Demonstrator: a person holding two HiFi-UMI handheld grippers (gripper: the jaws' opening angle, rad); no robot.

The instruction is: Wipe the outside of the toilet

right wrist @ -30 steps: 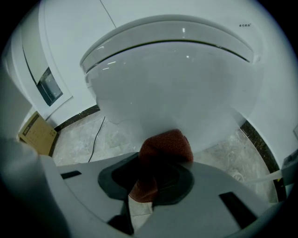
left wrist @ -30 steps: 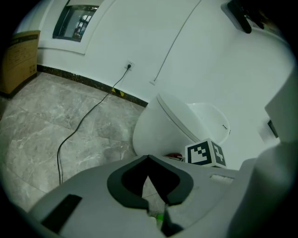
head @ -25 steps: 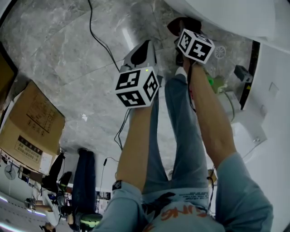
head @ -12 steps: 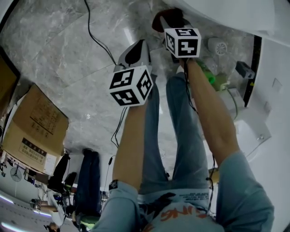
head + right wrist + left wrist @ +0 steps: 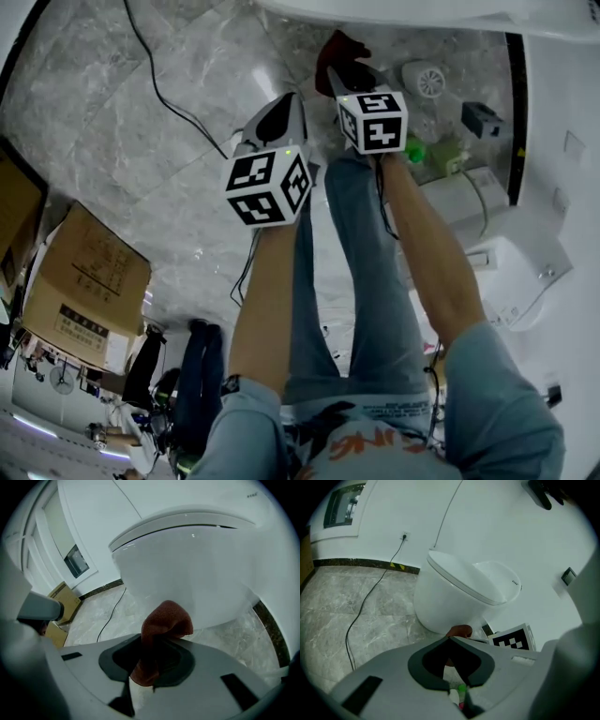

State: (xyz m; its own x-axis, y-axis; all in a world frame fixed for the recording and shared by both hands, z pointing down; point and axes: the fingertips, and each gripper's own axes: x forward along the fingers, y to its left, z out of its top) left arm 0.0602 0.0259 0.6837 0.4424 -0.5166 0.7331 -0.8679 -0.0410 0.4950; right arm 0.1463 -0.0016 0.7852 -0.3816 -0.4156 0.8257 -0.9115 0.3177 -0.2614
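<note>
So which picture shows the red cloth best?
The right gripper view: the cloth sits in the middle, pinched in the right gripper, in front of the toilet. The head view shows only a small dark red bit beyond that gripper. The left gripper view shows just its top peeking up.
</note>
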